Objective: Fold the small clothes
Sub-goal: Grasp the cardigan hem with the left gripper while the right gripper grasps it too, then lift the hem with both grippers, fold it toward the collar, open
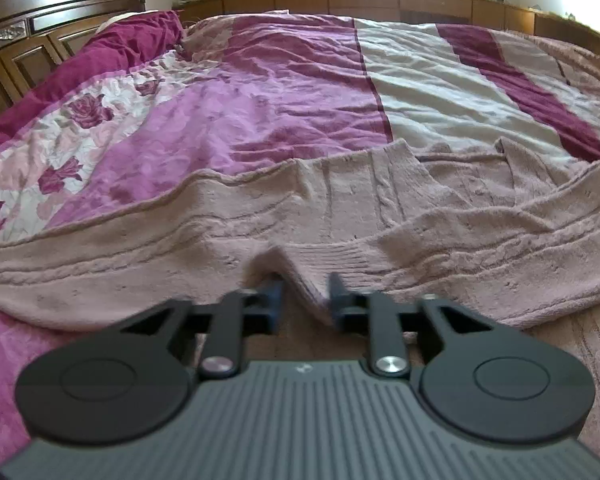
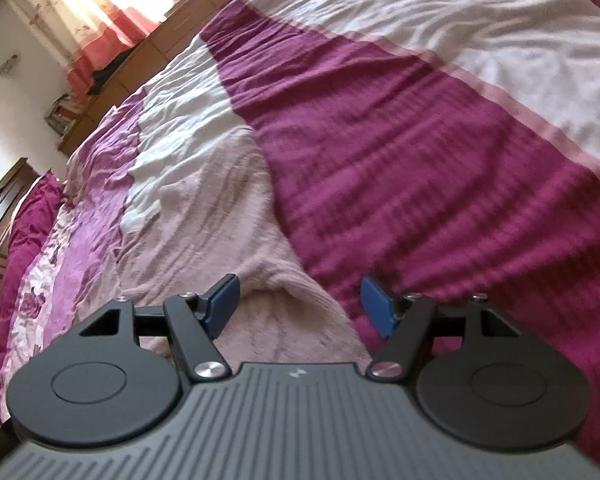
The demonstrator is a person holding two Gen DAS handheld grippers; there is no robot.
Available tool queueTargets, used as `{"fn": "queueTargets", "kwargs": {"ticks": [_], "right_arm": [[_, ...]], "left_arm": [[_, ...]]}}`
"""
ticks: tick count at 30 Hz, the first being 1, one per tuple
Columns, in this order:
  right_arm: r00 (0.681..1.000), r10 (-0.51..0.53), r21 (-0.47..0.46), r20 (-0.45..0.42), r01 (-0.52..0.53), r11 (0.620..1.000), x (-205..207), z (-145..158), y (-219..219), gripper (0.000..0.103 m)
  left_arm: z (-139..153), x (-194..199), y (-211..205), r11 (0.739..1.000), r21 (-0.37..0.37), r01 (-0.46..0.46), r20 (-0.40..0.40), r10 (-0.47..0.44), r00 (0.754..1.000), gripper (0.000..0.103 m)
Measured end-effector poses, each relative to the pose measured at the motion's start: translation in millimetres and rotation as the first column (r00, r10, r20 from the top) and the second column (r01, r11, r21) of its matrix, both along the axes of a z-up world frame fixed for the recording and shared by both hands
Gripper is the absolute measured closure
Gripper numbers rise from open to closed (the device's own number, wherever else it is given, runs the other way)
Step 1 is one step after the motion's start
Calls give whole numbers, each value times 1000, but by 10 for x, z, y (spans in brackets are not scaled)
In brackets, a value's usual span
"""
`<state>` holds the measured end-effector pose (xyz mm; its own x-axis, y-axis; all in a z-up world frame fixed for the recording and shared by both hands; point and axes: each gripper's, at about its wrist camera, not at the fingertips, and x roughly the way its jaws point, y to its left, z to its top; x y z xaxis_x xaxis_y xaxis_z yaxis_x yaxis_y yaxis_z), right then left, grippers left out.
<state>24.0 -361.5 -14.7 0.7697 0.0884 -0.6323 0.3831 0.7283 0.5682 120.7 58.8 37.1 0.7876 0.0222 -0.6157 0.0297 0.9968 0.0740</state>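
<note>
A dusty-pink cable-knit sweater (image 1: 340, 208) lies spread across the bed, its ribbed hem toward me. My left gripper (image 1: 305, 296) has its blue pads partly closed around a raised fold of the ribbed hem (image 1: 308, 276); the fabric sits between the pads with a small gap still showing. In the right wrist view the same sweater (image 2: 220, 208) runs away to the upper left. My right gripper (image 2: 298, 308) is wide open, its blue pads (image 2: 222, 304) on either side of a sleeve or hem end (image 2: 288, 320) without touching it.
The bed is covered by a quilt (image 1: 292, 92) in purple, white and magenta stripes with a rose print at the left. A dark wooden headboard (image 1: 28, 40) stands at the left. A wooden ledge (image 1: 380, 0) under a window runs along the far side.
</note>
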Motion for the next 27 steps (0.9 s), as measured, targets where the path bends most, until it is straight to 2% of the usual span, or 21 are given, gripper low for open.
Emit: {"fn": "queueTargets", "kwargs": {"ticks": [2, 5, 9, 14, 19, 22, 24, 26, 27], "right_arm": [[1000, 25, -19, 9, -25, 1000, 78, 67, 34, 29], [997, 72, -82, 18, -70, 994, 284, 164, 127, 29], [991, 130, -143, 28, -124, 982, 643, 274, 248, 29], [981, 186, -184, 55, -174, 967, 1092, 389, 336, 30], [989, 143, -155, 27, -137, 978, 1542, 378, 269, 30], [993, 111, -146, -28, -114, 983, 1791, 284, 233, 31], [992, 104, -158, -73, -115, 981, 1926, 204, 249, 38], [991, 82, -211, -109, -104, 972, 1974, 144, 299, 61], [990, 70, -239, -120, -97, 966, 1981, 132, 316, 65]], "left_arm": [[29, -15, 73, 1000, -30, -2, 15, 2, 1000, 61], [42, 50, 171, 997, -82, -14, 5, 15, 1000, 61], [-11, 172, 258, 993, -108, -37, -9, 36, 999, 61], [-78, 317, 363, 984, -163, -69, -38, 64, 997, 61], [-112, 384, 394, 978, -196, -73, -48, 65, 997, 62], [-144, 409, 383, 978, -194, -71, -55, 61, 997, 62], [-163, 414, 375, 980, -190, -64, -51, 56, 997, 63], [-176, 419, 369, 981, -184, -58, -47, 50, 998, 68], [-180, 424, 367, 982, -183, -51, -46, 44, 998, 76]]}}
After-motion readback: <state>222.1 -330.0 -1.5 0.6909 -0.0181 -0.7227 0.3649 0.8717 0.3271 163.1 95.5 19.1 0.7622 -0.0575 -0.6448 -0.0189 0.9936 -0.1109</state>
